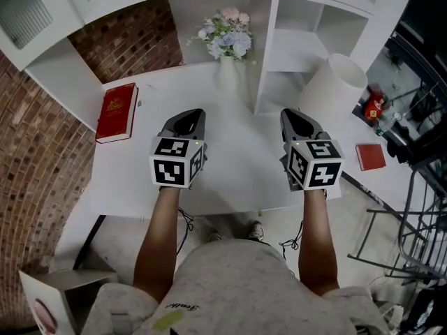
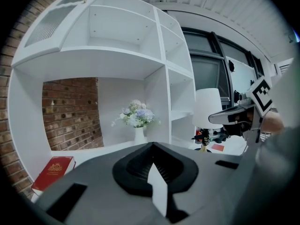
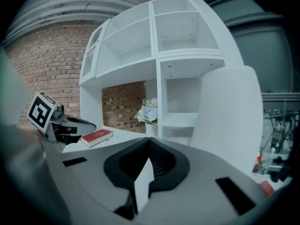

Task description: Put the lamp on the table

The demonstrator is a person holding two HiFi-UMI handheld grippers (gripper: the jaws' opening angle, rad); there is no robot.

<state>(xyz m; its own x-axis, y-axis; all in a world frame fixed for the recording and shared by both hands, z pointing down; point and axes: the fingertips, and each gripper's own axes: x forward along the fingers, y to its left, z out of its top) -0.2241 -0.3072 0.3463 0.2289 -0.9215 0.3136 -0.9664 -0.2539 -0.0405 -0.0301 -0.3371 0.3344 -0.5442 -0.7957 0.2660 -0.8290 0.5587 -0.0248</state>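
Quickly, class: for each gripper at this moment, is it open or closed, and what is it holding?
Left gripper: closed, holding nothing.
Right gripper: closed, holding nothing.

One lamp and one vase of flowers are standing on the surface. Two red books are lying there: large book left, small book right. Two tools are hovering near: left hand-held gripper, right hand-held gripper.

Red book cover: gold emblem and lettering, too small for you to read.
Left marker cube: coded squares only.
Right marker cube: coded squares only.
Shirt print: illegible script.
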